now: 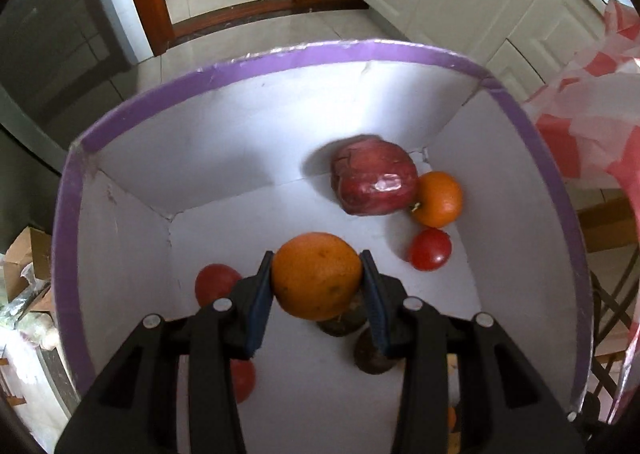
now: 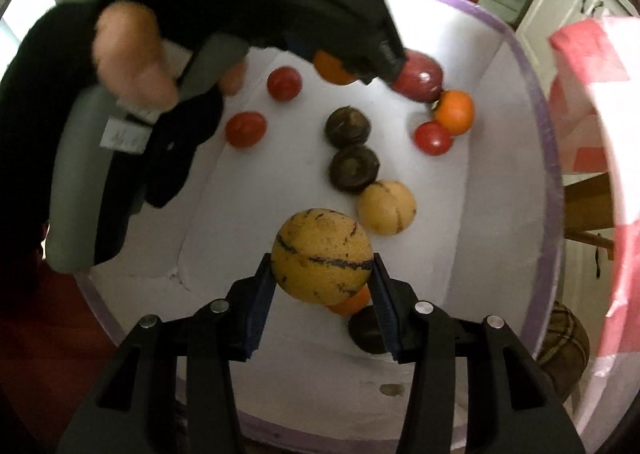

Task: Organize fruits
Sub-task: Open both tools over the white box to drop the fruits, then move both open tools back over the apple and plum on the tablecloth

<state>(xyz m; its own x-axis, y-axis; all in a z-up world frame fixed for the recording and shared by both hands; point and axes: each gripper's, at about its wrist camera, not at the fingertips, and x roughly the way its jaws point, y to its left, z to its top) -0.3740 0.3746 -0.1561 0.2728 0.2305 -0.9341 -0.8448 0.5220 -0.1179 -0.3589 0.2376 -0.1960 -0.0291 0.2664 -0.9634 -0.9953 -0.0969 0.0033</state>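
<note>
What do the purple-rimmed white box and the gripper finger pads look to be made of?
Purple-rimmed white box: likely matte paperboard or foam board; the walls meet in creased folds and the purple edge looks like slightly ragged tape. Blue finger pads of the left gripper: seemingly ribbed rubber, matte, set in black hard plastic.

Black left tool (image 1: 318,286) with blue pads, silver screws, grey handle with white label, bare-skinned hand (image 2: 132,54)

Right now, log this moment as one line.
left claw: shut on orange | right claw: shut on yellow striped melon | both over white box | apple, tomatoes inside
</note>
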